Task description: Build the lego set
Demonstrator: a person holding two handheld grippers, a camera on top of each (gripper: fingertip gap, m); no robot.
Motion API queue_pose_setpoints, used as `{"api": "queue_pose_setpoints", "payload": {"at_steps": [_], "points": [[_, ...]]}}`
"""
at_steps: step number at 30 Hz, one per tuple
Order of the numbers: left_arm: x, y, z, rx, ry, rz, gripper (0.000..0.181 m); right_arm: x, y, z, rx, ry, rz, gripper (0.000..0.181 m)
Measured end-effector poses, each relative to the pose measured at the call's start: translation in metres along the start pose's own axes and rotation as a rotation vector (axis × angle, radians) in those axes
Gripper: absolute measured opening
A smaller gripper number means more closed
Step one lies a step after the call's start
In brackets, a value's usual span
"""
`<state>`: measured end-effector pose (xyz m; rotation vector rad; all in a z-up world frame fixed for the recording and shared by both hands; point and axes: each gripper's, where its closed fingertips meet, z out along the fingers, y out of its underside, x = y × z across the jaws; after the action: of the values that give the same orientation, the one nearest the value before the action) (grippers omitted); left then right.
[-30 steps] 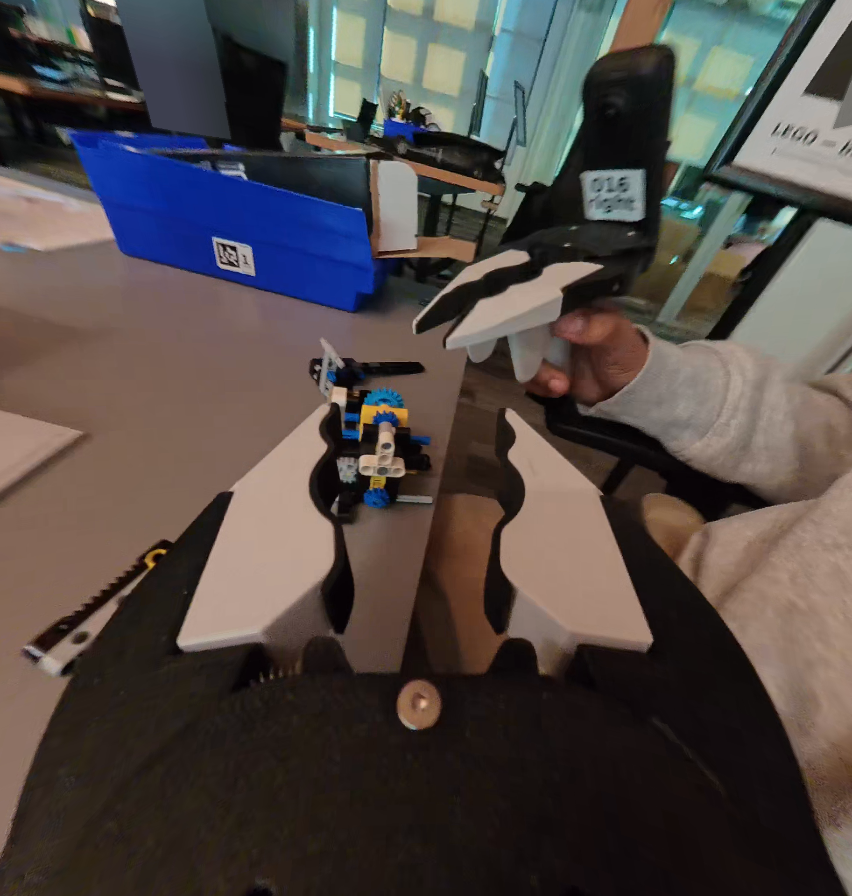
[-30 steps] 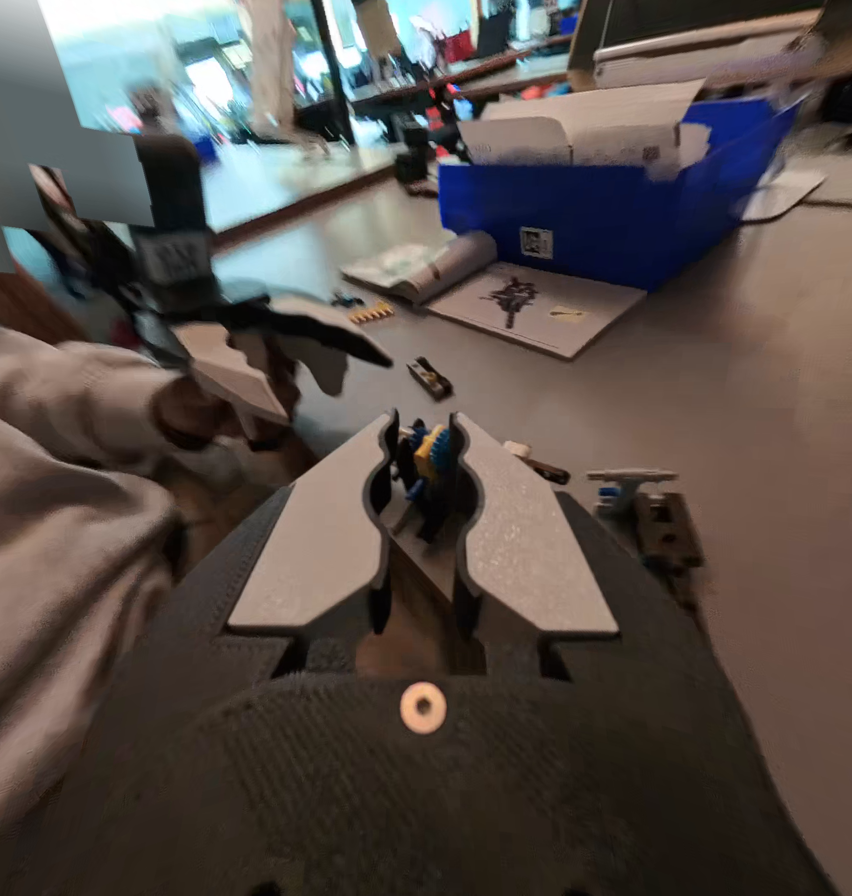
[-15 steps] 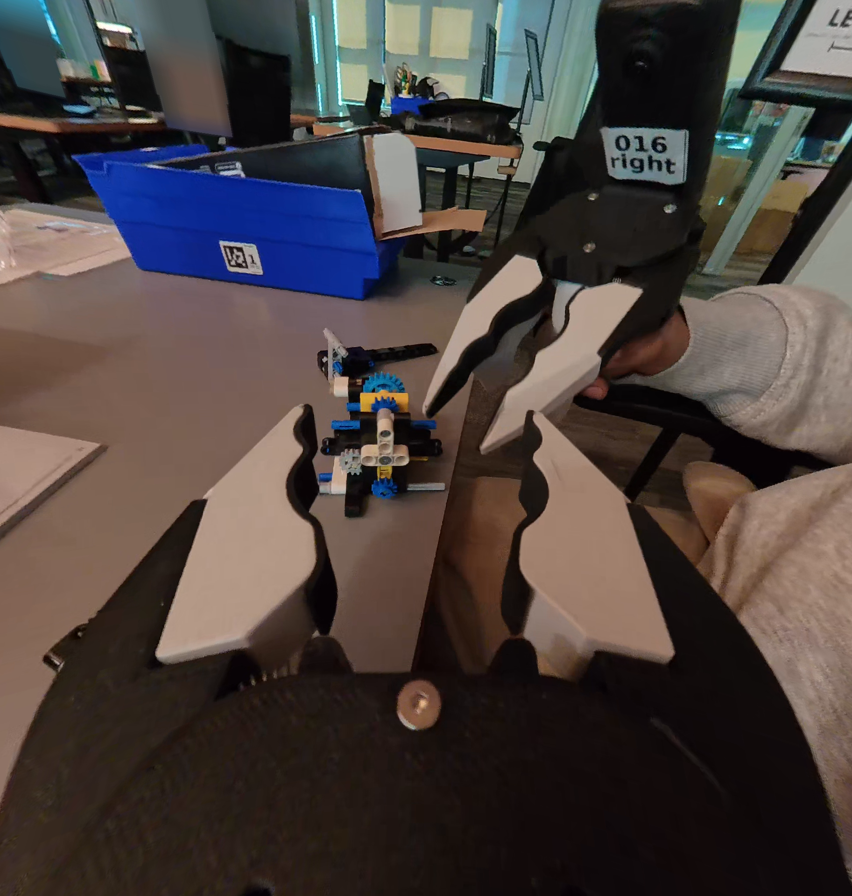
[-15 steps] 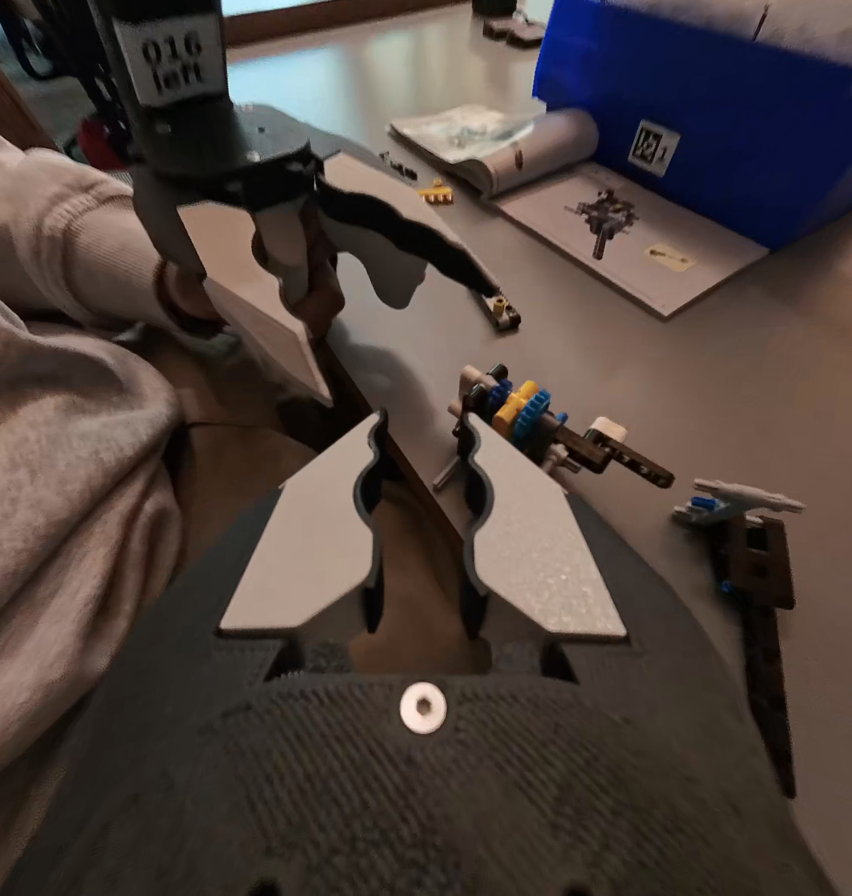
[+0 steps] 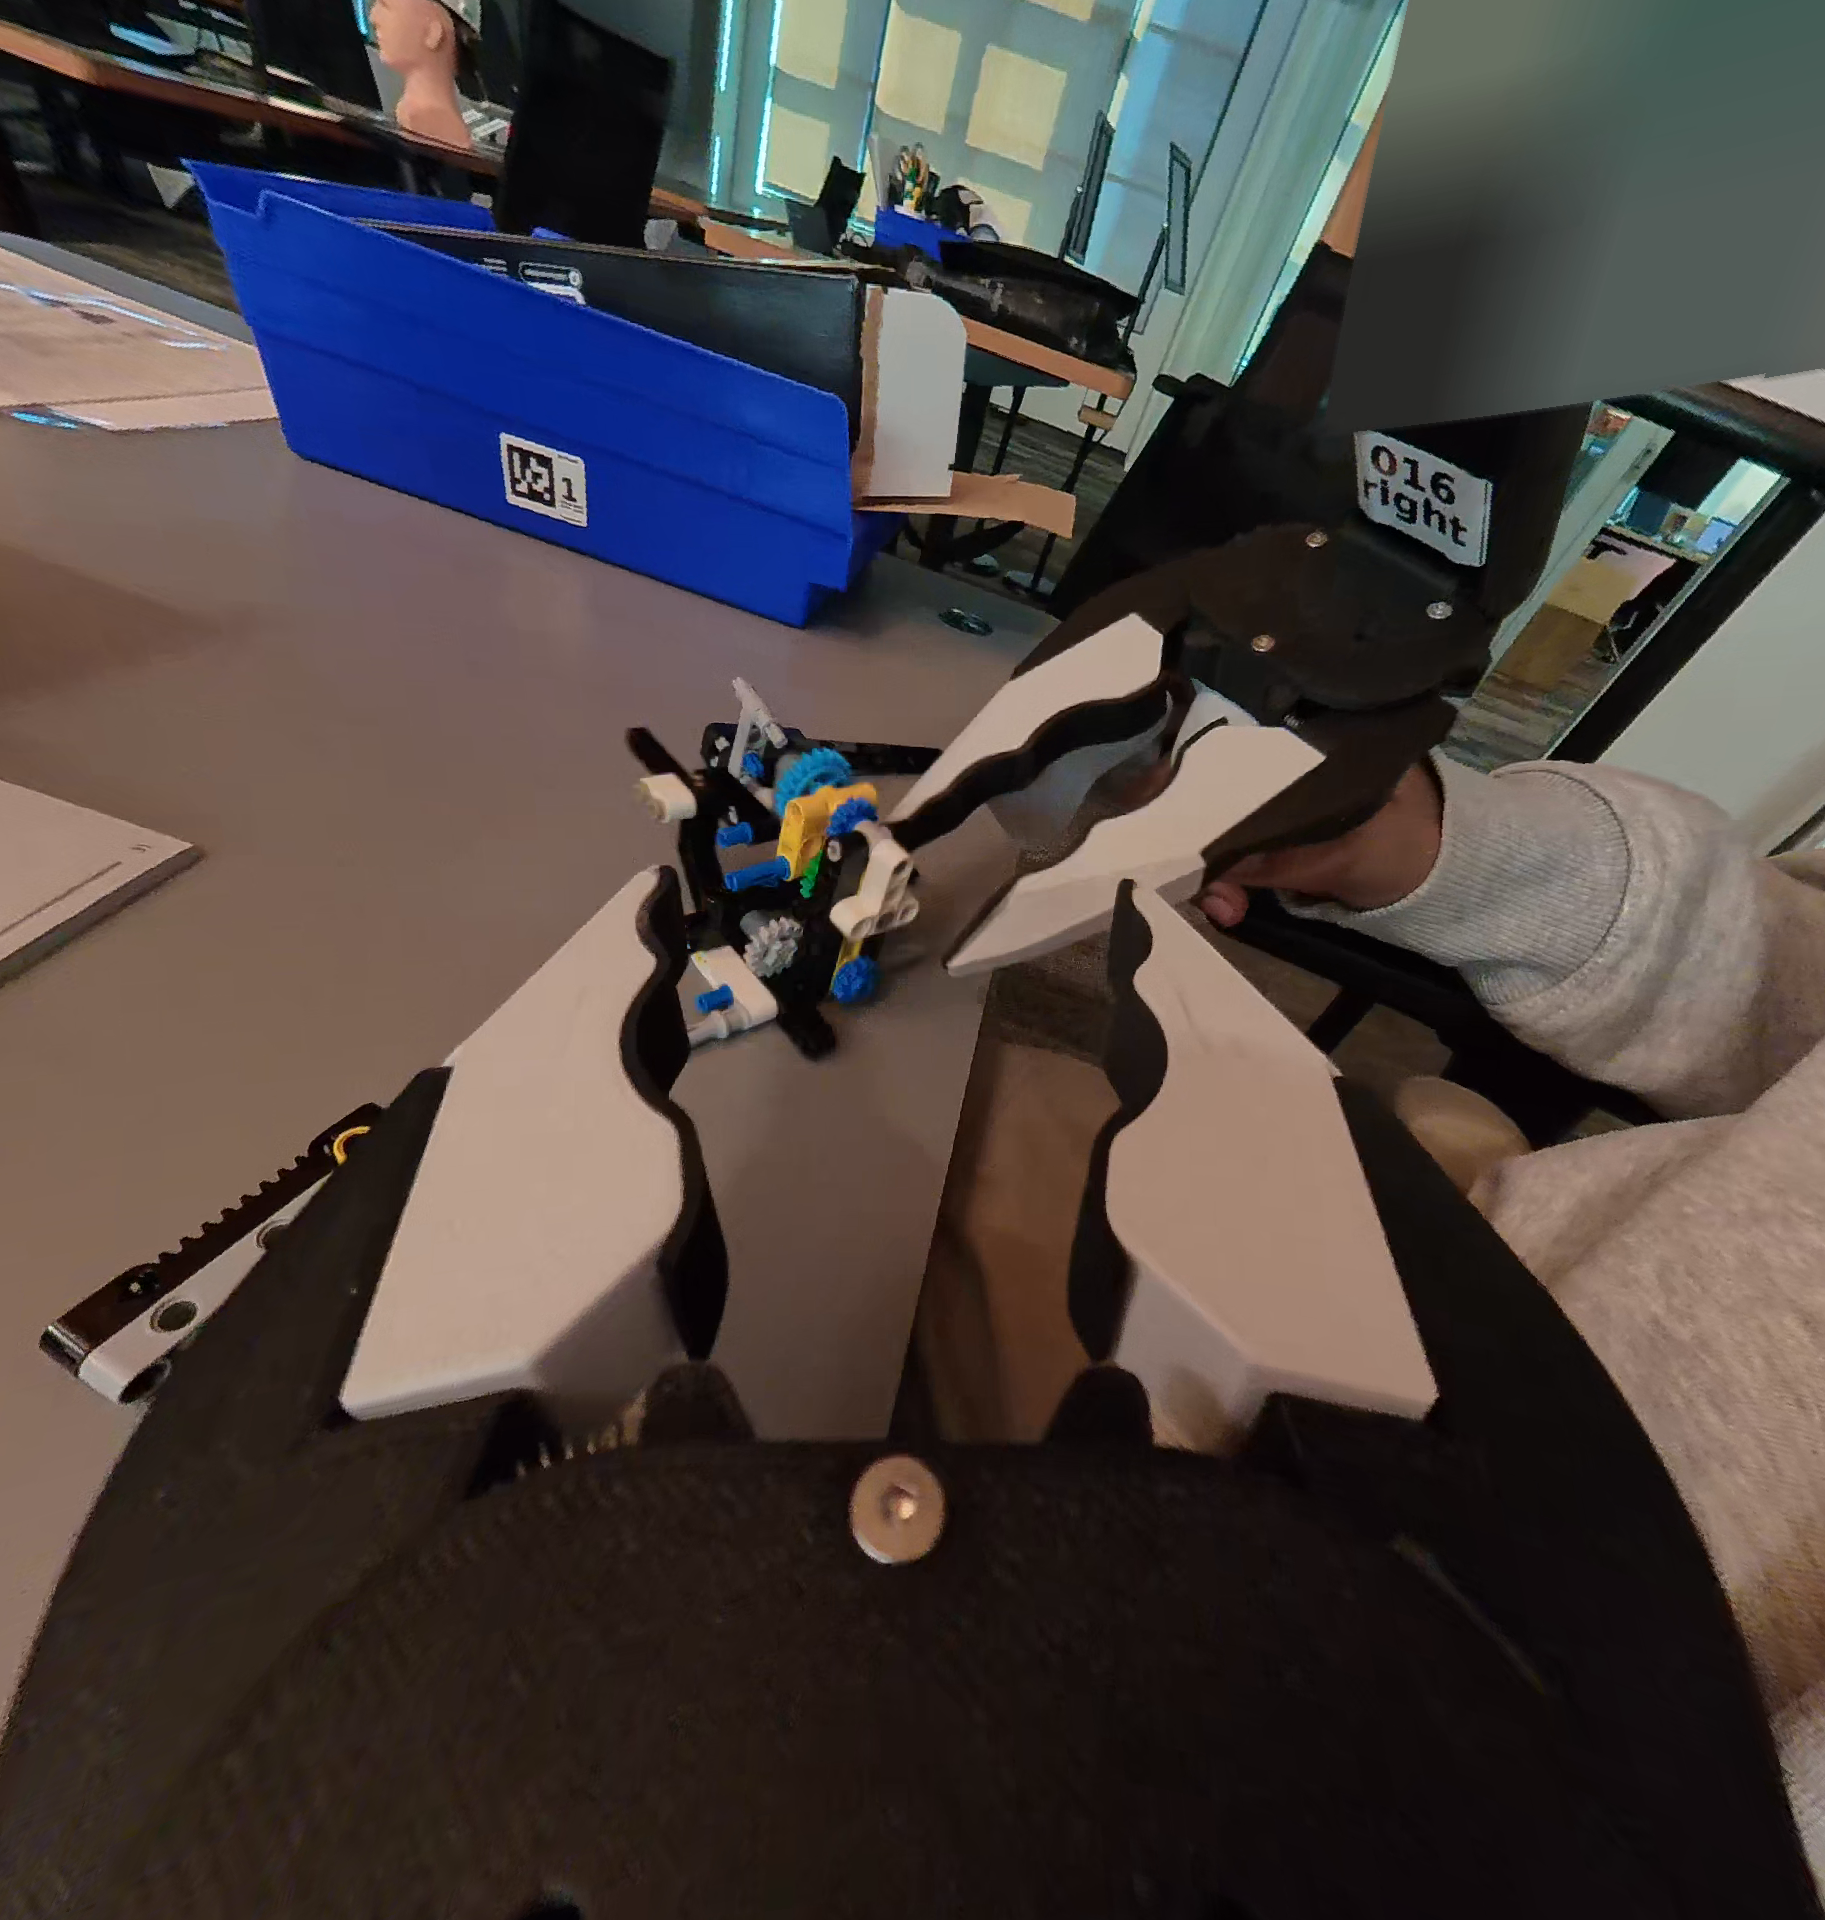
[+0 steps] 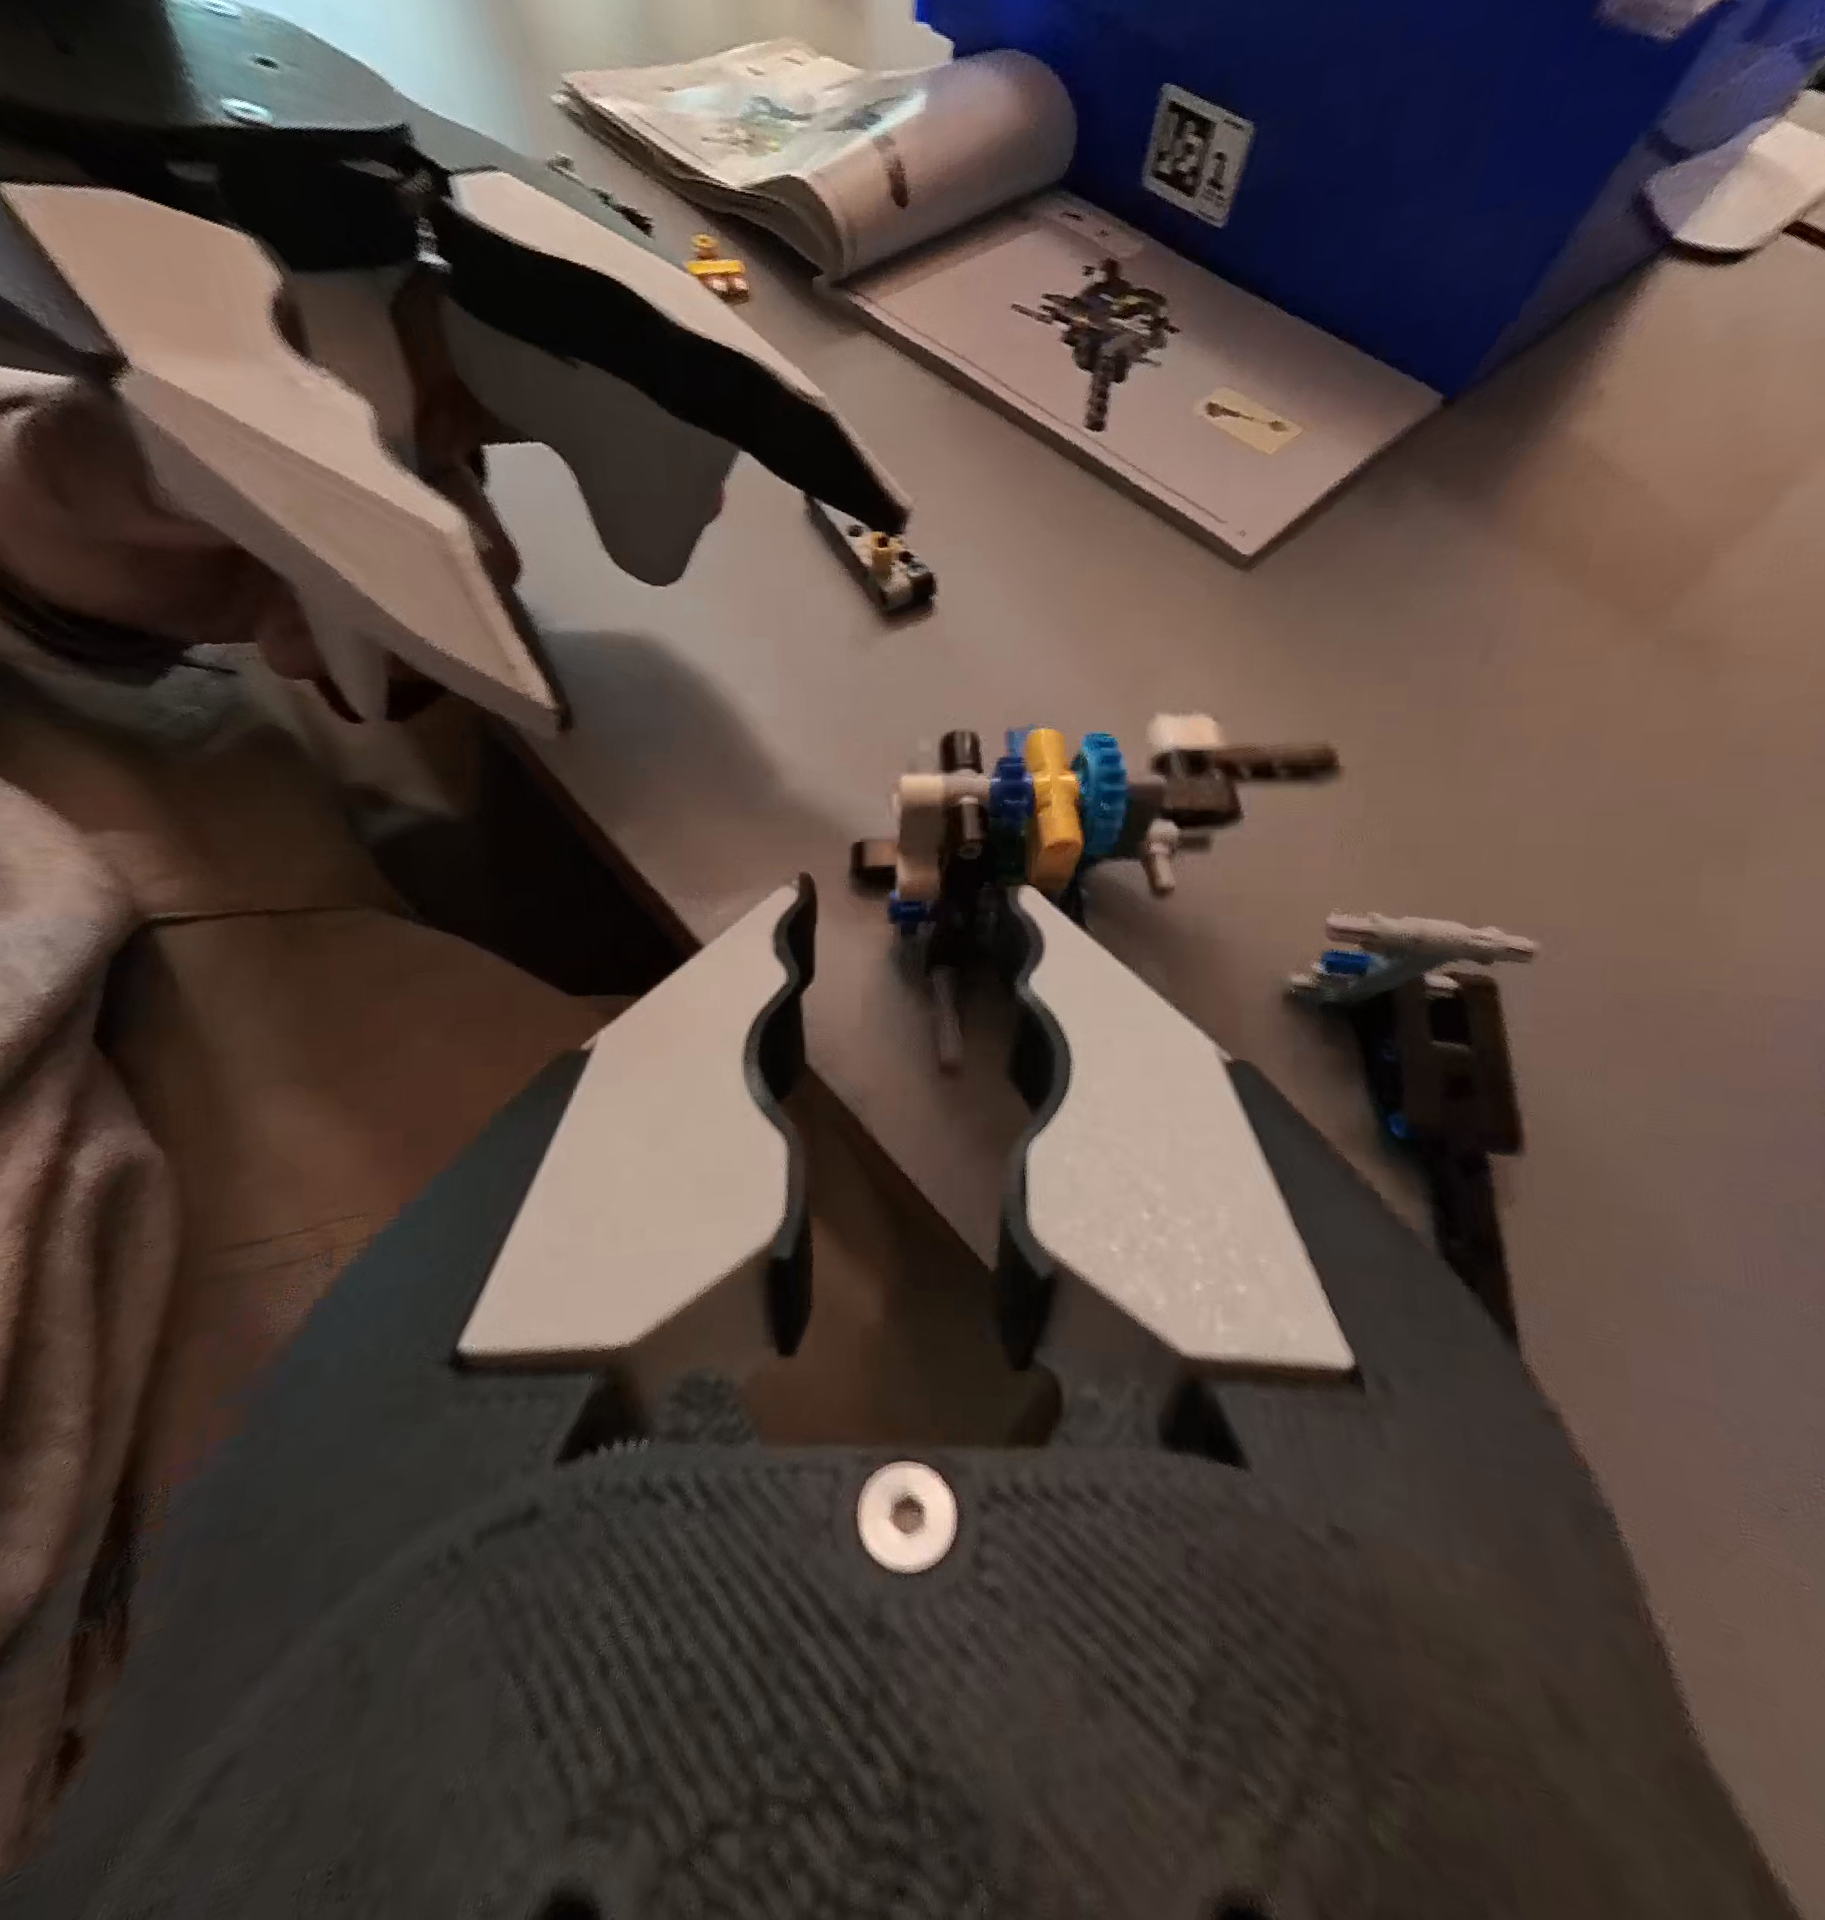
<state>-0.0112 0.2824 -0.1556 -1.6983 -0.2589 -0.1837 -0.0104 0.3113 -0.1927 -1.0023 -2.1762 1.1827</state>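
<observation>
A: We had the lego model (image 5: 783,883) on the bench (image 5: 316,727) near its edge, between our left claw (image 5: 892,977) and right claw (image 6: 913,940), both open and empty.

B: We judged it light but fragile; grip its black frame, not the gears. The blue bin (image 5: 534,416) held a cardboard box (image 5: 783,301).

Wrist cameras face inward (close), sharing lego assembly (image 5: 783,883).
</observation>
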Motion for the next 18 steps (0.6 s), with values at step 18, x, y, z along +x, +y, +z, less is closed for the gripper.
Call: {"api": "queue_pose_setpoints", "payload": {"at_steps": [18], "points": [[0.001,0.005,0.003,-0.030,-0.007,0.023,0.078,0.030,0.005,0.004,-0.036,0.148,-0.034,0.034]]}}
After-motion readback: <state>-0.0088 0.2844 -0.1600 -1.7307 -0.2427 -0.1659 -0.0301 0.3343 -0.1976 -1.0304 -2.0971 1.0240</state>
